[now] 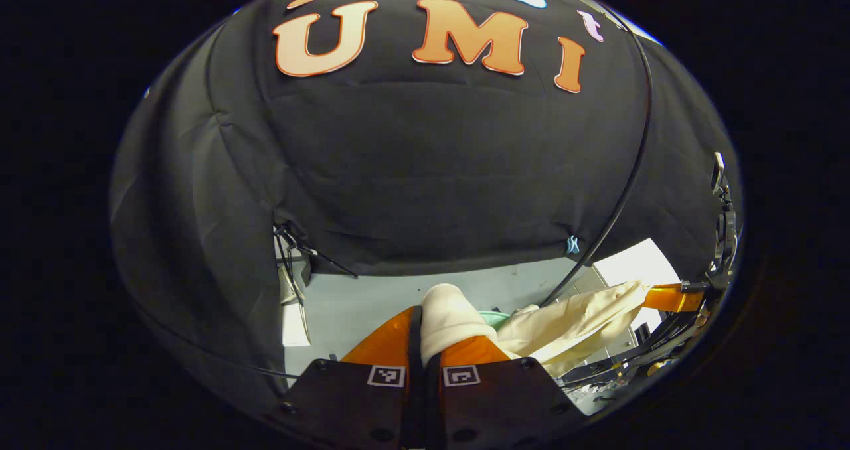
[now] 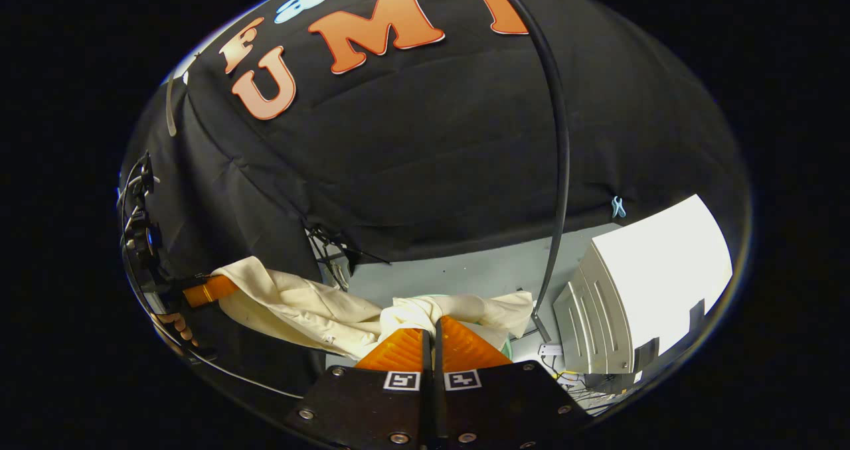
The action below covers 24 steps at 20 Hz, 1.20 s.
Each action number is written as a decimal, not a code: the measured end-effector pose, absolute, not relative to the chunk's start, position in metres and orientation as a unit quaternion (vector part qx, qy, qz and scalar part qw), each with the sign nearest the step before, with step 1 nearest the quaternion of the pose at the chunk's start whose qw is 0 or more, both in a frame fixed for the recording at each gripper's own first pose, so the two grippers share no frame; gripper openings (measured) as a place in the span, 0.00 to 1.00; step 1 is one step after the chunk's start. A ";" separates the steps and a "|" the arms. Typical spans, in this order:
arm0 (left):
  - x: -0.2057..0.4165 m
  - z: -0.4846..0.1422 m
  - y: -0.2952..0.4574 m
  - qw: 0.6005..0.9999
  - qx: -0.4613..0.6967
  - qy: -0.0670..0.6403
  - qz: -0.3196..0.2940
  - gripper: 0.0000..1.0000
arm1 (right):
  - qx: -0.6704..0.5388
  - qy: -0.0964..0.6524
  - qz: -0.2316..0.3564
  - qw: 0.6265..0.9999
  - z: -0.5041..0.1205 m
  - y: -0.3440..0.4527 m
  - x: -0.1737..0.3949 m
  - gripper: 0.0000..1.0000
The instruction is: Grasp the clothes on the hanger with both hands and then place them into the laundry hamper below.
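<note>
The left gripper [image 1: 425, 344] is clamped on a ribbed cuff of the cream garment [image 1: 571, 320], the right gripper [image 2: 433, 334] pinches its other bunched end, and the soft, creased cloth stretches between the 2, hanging just above the green hamper rim [image 1: 495, 316].

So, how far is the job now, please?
Done: both tools grip the cream cloth garment, the left tool at one end, the right tool at the other, stretched between them. Left: lowering it into the pale green hamper, whose rim peeks from under the cloth.
</note>
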<state>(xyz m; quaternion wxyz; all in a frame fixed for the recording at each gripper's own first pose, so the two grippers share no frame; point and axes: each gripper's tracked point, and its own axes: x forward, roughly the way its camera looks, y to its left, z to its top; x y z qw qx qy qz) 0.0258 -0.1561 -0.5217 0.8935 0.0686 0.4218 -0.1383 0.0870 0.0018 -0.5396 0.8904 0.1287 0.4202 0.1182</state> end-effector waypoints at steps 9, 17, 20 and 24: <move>0.005 -0.576 -0.179 0.864 0.080 0.473 -0.153 0.07 | 0.112 0.461 0.109 0.874 -0.584 0.007 0.069 0.00; -0.012 -0.607 -0.183 0.839 0.083 0.515 -0.152 0.07 | 0.076 0.501 0.094 0.857 -0.610 0.009 0.052 0.01; -0.017 -0.617 -0.183 0.830 0.089 0.530 -0.150 0.08 | 0.058 0.510 0.097 0.853 -0.623 0.007 0.044 0.04; -0.022 -0.616 -0.187 0.826 0.107 0.533 -0.146 0.11 | 0.058 0.516 0.093 0.850 -0.622 0.007 0.038 0.08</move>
